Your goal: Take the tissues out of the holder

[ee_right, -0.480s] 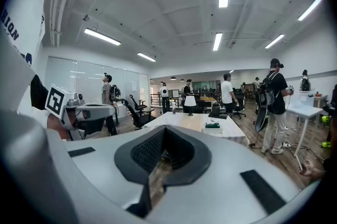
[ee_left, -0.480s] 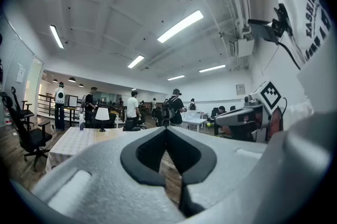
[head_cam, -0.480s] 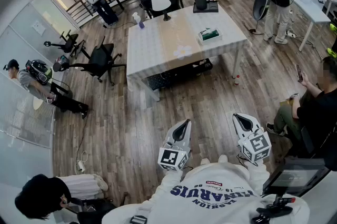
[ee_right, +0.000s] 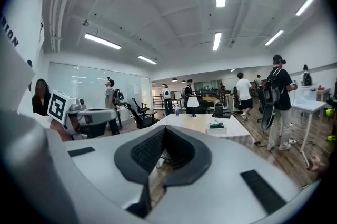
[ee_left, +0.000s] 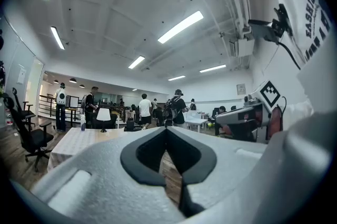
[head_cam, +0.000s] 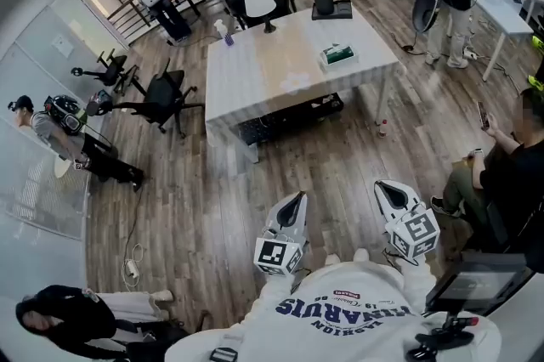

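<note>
The tissue holder (head_cam: pixel 337 55), a white box with a green top, sits near the right edge of a long white table (head_cam: pixel 255 71), far ahead of me across the wood floor. It also shows small in the right gripper view as the tissue holder (ee_right: pixel 217 127). My left gripper (head_cam: pixel 297 198) and right gripper (head_cam: pixel 384 187) are held close to my chest, pointing toward the table and well short of it. In the left gripper view the left gripper (ee_left: pixel 167 131) has its tips together with nothing between them. The right gripper (ee_right: pixel 165 129) is likewise shut and empty.
On the table stand a white lamp (head_cam: pixel 259 5), a spray bottle (head_cam: pixel 223 31) and a black container on a tray (head_cam: pixel 324 2). A black crate (head_cam: pixel 285 121) lies under it. Office chairs (head_cam: pixel 161 97) stand left. People sit at right (head_cam: pixel 510 173) and lower left (head_cam: pixel 59 318).
Both grippers have stayed put. The person at lower left has shifted further left, and a person beyond the table's far end has walked to the right.
</note>
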Available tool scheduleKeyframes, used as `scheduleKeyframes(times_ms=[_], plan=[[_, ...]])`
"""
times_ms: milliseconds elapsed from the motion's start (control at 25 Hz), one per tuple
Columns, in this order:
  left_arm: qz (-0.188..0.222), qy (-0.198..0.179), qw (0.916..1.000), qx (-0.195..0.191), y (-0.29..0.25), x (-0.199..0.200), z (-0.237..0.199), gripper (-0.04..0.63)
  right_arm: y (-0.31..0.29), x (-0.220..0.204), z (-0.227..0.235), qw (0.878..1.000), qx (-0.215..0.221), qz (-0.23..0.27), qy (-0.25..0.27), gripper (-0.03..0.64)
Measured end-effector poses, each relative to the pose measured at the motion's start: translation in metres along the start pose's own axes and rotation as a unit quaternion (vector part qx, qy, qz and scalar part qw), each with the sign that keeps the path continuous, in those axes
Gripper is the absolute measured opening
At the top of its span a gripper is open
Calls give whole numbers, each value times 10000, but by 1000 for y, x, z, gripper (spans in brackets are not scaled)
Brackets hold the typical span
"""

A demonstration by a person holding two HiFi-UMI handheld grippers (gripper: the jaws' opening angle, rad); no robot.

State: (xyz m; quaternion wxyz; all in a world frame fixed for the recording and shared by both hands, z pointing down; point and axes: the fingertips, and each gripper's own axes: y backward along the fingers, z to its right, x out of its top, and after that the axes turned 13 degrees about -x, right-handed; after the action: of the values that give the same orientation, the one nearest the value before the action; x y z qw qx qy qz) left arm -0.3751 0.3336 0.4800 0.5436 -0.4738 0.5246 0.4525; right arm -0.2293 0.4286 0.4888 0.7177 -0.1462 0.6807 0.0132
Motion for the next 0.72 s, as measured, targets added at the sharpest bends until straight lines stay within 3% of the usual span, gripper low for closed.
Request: scheduleKeyframes(times_ms=[280,720], plan=[[-75,-39,9999,-127,-10,-3,12,5,6,-7,6,9999,29,-1,-163,11],[-156,-230,9994,-189,-49,4,48,5,20,-14,56,9992,-43,85,-396,57]])
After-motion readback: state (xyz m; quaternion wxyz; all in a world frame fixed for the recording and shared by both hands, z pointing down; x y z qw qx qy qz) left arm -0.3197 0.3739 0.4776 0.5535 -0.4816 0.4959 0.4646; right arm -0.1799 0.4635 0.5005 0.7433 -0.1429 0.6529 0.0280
